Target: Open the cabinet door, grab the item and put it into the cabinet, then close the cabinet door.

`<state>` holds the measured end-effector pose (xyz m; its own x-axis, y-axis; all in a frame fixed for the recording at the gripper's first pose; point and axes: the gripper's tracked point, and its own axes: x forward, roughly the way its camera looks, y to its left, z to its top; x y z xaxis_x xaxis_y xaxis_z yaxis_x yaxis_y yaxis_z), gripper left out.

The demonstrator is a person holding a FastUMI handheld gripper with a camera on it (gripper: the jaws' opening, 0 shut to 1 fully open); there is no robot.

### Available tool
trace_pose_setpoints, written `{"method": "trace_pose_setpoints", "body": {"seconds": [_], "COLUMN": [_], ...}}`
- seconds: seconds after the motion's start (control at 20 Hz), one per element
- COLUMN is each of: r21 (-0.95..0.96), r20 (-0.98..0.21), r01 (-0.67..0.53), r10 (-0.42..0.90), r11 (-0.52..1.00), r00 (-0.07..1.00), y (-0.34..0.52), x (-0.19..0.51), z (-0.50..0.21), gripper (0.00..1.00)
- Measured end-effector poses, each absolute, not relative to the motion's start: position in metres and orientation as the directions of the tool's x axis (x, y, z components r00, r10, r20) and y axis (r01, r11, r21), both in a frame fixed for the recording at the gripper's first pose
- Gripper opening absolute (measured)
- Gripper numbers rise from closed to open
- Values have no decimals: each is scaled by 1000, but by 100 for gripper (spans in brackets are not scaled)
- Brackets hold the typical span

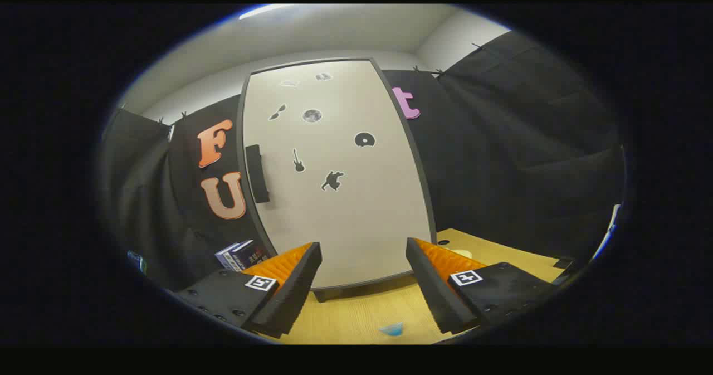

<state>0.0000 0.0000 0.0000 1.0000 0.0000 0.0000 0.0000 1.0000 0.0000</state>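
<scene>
Straight ahead at twelve o'clock, the closed cabinet door (pixel 340 174) stands upright; its vertical handle (pixel 257 173) lies toward eleven o'clock from my tool (pixel 363 272), fingers wide apart, empty.

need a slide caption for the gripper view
Open tool facing the closed cabinet door on the wooden table, its black handle on the door's left side, nothing between the fingers.

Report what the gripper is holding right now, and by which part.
Nothing is held. The gripper is open, its fingers apart over the wooden table, with the closed cabinet door beyond them.
</scene>
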Motion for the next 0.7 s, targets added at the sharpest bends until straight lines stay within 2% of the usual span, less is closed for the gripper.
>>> {"method": "trace_pose_setpoints", "body": {"seconds": [0.7], "r21": [-22], "r20": [-12], "r01": [-34], "r10": [34], "r11": [999], "r00": [999], "y": [11], "x": [17], "z": [3], "gripper": [97]}}
